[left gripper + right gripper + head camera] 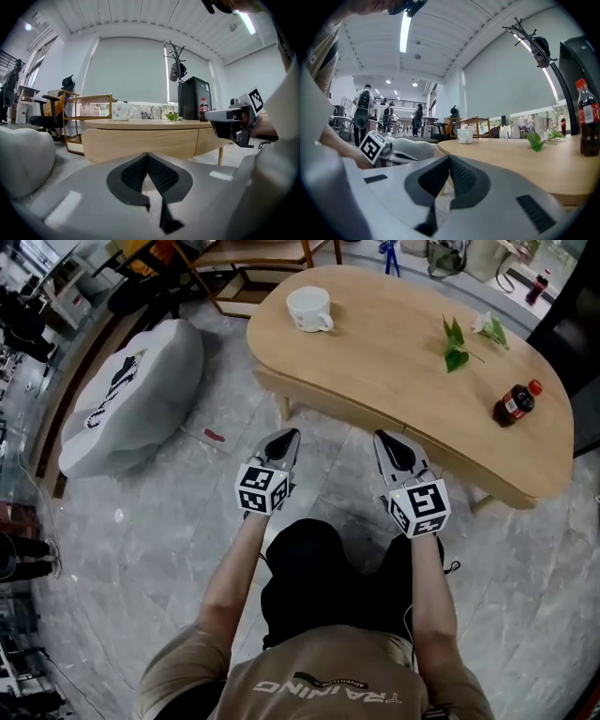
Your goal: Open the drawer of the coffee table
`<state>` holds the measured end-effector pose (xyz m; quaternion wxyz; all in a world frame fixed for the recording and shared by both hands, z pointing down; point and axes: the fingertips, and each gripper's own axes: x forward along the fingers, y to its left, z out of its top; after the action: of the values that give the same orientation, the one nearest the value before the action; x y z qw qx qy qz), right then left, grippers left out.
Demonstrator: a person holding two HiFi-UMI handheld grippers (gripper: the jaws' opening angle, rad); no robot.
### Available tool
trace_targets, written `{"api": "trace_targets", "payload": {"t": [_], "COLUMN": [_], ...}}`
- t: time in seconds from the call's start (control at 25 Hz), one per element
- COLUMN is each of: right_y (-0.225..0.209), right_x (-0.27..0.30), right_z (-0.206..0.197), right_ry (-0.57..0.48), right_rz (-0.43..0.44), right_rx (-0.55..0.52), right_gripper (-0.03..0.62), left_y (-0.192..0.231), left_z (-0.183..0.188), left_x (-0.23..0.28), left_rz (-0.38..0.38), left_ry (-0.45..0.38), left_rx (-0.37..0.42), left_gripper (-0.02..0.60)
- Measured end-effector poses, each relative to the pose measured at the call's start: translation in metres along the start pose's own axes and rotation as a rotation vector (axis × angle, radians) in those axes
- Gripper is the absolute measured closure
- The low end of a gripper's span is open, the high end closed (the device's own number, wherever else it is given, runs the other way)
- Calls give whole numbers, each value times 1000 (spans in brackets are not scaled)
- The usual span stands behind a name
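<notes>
The drawer (140, 143) sits in the counter's (394, 343) near face, its long axis running from 10 to 4 o'clock in the head view. It lies at 12 o'clock from both grippers. The right gripper (384, 439) looks nearer than the left gripper (291, 435), and both have their fingers closed on nothing.

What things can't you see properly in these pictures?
- Inside the drawer of the coffee table: left gripper view, closed wooden front hides it.
- Drawer handle: none shows; head view sees the front too steeply.
- Bottle label words: right gripper view, too blurred.
- Inside the cup: head view, too small.
</notes>
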<state>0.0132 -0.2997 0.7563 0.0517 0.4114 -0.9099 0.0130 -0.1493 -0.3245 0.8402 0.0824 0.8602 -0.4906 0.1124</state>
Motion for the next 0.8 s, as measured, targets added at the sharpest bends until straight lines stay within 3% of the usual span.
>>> {"api": "trace_targets", "payload": {"t": [0.36,0.48,0.64,0.8], "right_y": [10,15,17,11], "right_x": [9,14,16,16], "right_z": [-17,-21,-24,-20], "right_ry": [24,32,49,51], "right_rz": [34,32,41,33], "right_rx": [-17,-8,-26,-41], "right_gripper": [588,588,588,588], "left_y": [-2,-2,-2,-3], "left_z": [-17,-29,-47,-53], "left_x": [23,32,48,69], "left_rz": [-1,-37,-144,-295], "left_ry": [19,41,31,-25], "left_rx": [-62,-87,-223,-405], "left_gripper": [589,589,589,432]}}
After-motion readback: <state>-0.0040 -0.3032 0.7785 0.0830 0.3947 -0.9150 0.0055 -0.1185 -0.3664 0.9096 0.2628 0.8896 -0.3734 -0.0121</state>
